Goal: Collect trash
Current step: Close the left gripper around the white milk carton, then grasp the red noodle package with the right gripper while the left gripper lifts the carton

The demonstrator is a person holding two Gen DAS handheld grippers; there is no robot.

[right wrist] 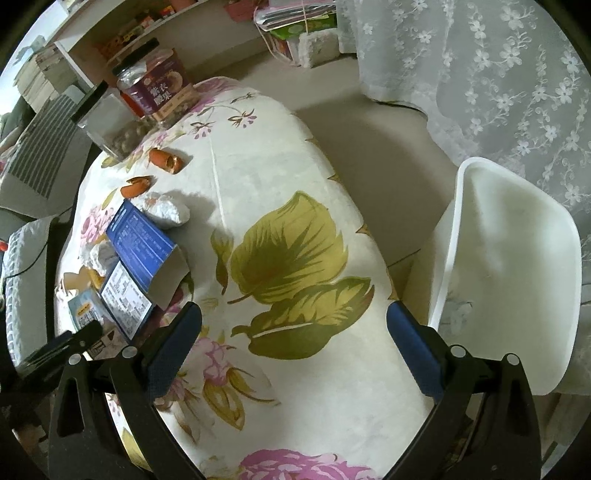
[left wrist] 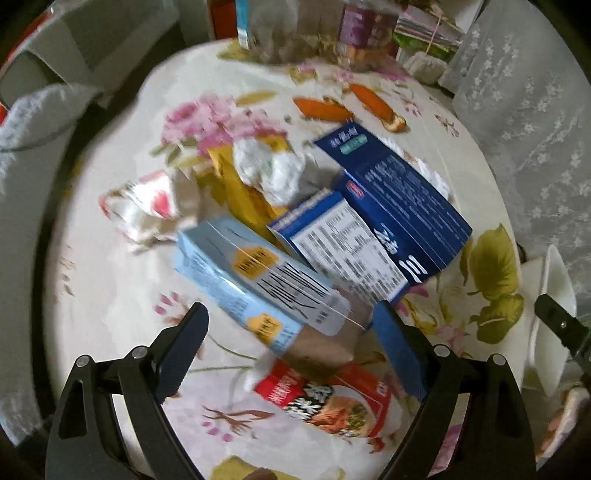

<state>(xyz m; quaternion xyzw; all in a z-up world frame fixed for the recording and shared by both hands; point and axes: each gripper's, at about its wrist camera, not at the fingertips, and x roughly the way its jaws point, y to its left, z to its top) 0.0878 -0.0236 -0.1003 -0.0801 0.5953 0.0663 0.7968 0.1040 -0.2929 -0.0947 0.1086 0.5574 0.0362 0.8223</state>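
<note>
Trash lies on a floral tablecloth. In the left wrist view my left gripper is open, its jaws on either side of the near end of a light blue carton. A red noodle wrapper lies just below it. Beyond are a white-and-blue box, a dark blue box, a yellow packet, crumpled white tissue, a pink-and-white wrapper and orange peels. My right gripper is open and empty over the table's right edge, beside a white bin.
Two jars stand at the table's far end, with stacked papers and shelves behind. A lace curtain hangs at the right. The bin stands on the floor off the table's right side. A chair with a blue cushion is at the left.
</note>
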